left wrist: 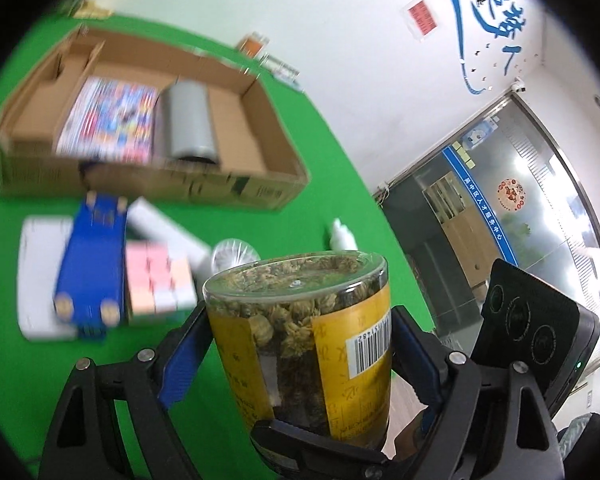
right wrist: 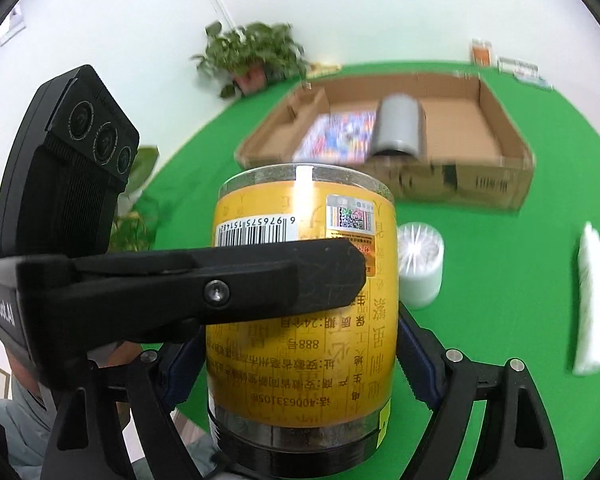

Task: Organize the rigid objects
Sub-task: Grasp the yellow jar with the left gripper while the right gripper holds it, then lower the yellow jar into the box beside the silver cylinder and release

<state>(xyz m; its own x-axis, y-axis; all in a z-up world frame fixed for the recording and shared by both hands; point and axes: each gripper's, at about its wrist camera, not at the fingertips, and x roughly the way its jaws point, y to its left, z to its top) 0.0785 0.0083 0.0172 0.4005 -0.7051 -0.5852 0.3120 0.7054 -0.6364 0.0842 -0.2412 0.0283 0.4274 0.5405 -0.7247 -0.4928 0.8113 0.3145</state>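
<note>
Where claws grip, jar label hidden.

The right tool grips a yellow-labelled jar from both sides, and the left tool's black finger lies across its front. Beyond, on the green worktop, a cardboard box holds a grey cylinder beside a colourful packet.

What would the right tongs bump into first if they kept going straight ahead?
Hard to judge depth, but probably the cardboard box; beyond the jar they grip, the green table looks free until there.
</note>
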